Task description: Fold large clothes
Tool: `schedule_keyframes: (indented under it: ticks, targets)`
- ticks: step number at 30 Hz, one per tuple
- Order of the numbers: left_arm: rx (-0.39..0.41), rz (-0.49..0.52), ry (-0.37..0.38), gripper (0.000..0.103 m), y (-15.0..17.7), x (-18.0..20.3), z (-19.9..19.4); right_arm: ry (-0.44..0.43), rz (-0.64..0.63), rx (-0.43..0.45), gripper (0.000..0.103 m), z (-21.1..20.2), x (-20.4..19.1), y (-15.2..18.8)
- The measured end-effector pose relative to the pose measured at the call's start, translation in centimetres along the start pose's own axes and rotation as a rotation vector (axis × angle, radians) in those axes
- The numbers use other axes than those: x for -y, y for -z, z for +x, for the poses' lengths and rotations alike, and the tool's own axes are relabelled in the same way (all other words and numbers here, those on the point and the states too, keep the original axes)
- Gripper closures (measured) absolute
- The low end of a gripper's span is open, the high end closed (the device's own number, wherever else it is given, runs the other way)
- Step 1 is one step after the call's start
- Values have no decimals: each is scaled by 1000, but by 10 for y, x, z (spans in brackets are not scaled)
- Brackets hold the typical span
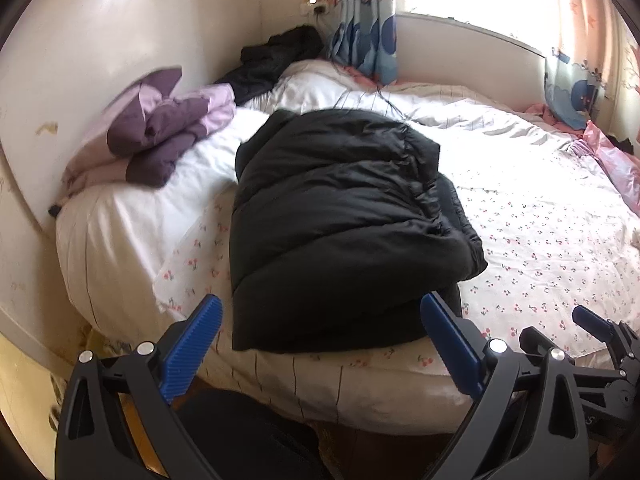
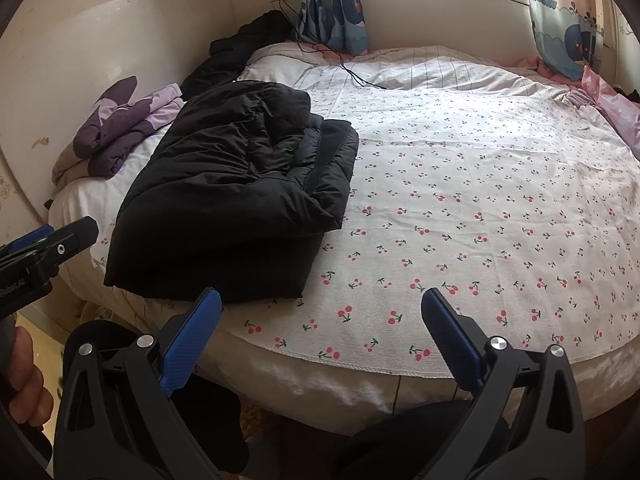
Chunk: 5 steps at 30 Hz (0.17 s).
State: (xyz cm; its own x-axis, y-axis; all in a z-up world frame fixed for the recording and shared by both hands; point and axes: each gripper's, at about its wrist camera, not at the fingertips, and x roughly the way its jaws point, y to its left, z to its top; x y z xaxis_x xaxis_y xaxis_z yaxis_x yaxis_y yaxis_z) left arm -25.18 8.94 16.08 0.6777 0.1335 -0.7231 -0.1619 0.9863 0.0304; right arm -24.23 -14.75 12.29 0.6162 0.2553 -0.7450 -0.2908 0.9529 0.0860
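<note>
Hovering wide open at the bed [image 2: 480,184] edge, the left gripper [image 1: 320,344] and right gripper [image 2: 320,340] hold nothing; the folded black coat [image 1: 340,216] lies untouched.

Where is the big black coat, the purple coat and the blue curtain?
black coat [image 2: 224,200], right wrist view, middle of its folded top.
purple coat [image 1: 160,136], left wrist view, on a dark sleeve.
blue curtain [image 2: 336,12], right wrist view, on its lower printed part.
</note>
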Motion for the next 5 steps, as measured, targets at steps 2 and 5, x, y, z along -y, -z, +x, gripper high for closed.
schedule_keyframes:
  ticks: [2, 5]
  targets:
    - [-7, -6, 0, 8, 2, -3, 0, 0, -7, 2, 6, -2, -3, 0]
    - [-12, -13, -1, 7, 4, -6, -1, -1, -11, 3, 6, -3, -6, 0]
